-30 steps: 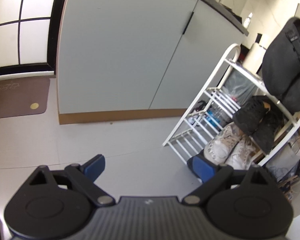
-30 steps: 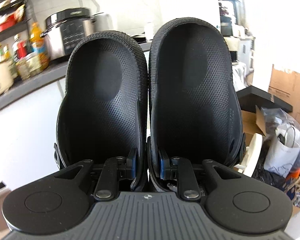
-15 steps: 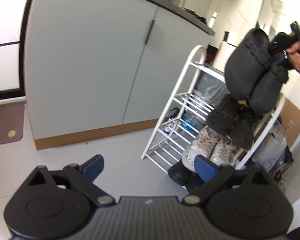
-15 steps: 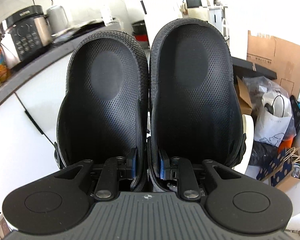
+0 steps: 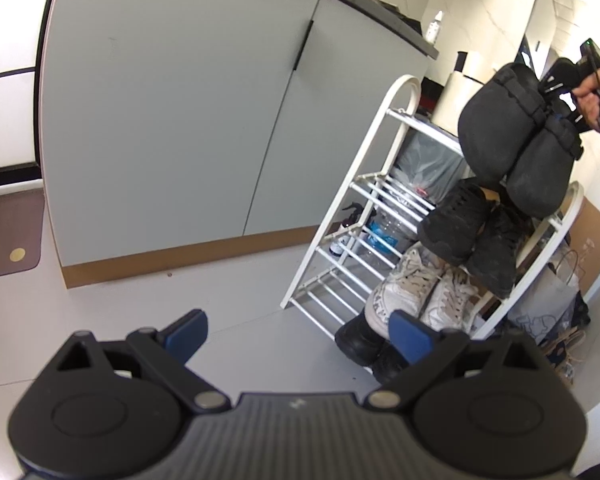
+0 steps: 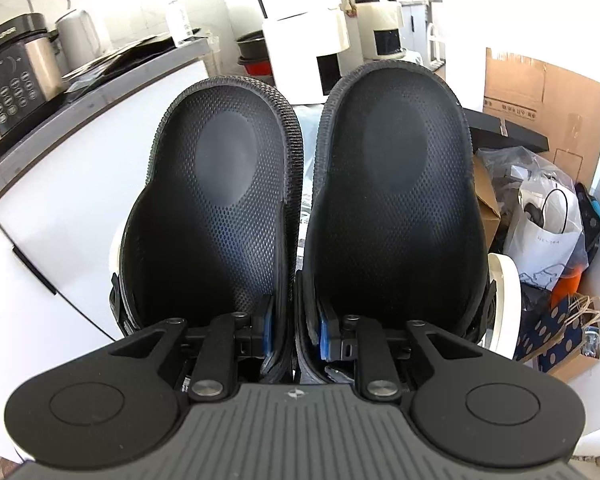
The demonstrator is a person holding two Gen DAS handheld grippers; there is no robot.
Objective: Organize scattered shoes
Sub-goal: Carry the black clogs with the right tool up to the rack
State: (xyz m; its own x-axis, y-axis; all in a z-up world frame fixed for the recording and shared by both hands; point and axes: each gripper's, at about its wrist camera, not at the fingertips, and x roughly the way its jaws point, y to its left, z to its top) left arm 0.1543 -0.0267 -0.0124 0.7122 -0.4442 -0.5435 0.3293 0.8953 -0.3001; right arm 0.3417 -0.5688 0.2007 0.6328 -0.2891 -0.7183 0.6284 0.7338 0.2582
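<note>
Left wrist view: left gripper (image 5: 298, 330) wide, empty; four shoes on white rack (image 5: 384, 136), one black boot (image 5: 360, 338) below. Right gripper (image 6: 294, 330) clamped on two black clogs (image 6: 396, 204).

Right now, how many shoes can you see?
8: two black clogs held above the white rack; on it, two black sneakers, two white sneakers, two black shoes lowest. Others may be hidden.
</note>
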